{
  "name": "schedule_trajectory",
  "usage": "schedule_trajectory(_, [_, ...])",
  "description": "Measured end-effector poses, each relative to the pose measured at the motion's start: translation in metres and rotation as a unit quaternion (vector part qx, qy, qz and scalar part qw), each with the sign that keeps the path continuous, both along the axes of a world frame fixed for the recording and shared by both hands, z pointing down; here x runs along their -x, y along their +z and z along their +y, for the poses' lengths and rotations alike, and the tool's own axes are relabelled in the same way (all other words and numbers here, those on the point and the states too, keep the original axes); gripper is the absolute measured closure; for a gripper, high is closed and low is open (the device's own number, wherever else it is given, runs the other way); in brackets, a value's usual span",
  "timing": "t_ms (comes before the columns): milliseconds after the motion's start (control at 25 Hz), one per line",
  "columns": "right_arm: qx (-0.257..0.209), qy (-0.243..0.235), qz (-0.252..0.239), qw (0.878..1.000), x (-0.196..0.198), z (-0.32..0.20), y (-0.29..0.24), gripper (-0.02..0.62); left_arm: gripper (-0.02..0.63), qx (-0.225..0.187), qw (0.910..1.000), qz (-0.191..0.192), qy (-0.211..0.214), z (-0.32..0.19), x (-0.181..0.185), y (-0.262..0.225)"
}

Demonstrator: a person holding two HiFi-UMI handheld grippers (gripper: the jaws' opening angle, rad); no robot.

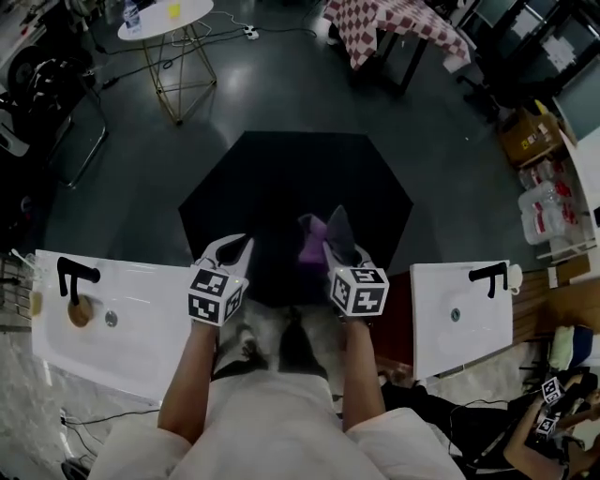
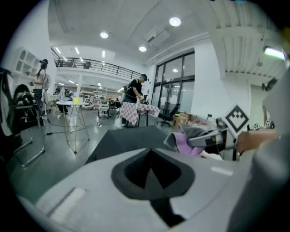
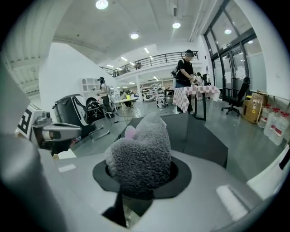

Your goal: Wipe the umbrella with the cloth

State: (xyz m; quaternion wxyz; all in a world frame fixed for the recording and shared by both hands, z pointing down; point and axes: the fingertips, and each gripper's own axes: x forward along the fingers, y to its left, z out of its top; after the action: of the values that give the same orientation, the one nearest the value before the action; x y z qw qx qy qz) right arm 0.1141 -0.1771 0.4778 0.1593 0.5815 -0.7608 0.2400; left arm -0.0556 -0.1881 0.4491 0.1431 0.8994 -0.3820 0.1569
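Note:
An open black umbrella (image 1: 295,187) rests canopy-up on the grey floor straight ahead of me; it also shows as the dark canopy (image 2: 122,138) in the left gripper view and the canopy (image 3: 199,133) in the right gripper view. My right gripper (image 1: 336,239) is shut on a fluffy grey and purple cloth (image 1: 314,242) and holds it over the canopy's near edge. That cloth (image 3: 140,158) fills the jaws in the right gripper view. My left gripper (image 1: 232,251) hovers beside it at the near edge, shut with nothing in it.
White sink units stand at my left (image 1: 141,319) and right (image 1: 464,314). Farther off are a round white table on wire legs (image 1: 169,19), a checked-cloth table (image 1: 394,23), a cardboard box (image 1: 530,136) and chairs at the left. Another person (image 1: 553,412) crouches at the bottom right.

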Motion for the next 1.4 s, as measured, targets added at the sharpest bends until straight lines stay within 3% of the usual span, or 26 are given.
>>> schedule_trajectory(280, [-0.065,-0.007,0.003,0.998,0.012,0.032,-0.078,0.472,0.601,-0.051,0.9987,-0.002,0.003,0.007,0.005,-0.048])
schedule_trajectory(600, [-0.141,-0.007,0.006,0.990,-0.007,0.089,-0.155,0.472,0.601,-0.096,0.9953,0.002,0.003,0.053,-0.001,-0.103])
schedule_trajectory(760, [-0.170,-0.016,0.004,0.985,-0.012,0.131,-0.181,0.472,0.601,-0.120,0.9927,0.001,0.007,0.098,-0.011,-0.126])
schedule_trajectory(1120, [-0.176,-0.041,0.005,0.984,-0.017,0.251,-0.196,0.472,0.601,-0.134,0.9907,-0.001,0.022,0.227,-0.035,-0.140])
schedule_trajectory(1400, [-0.195,-0.048,0.013,0.979,-0.017,0.339,-0.224,0.472,0.601,-0.173,0.9848,-0.004,0.017,0.320,-0.034,-0.176])
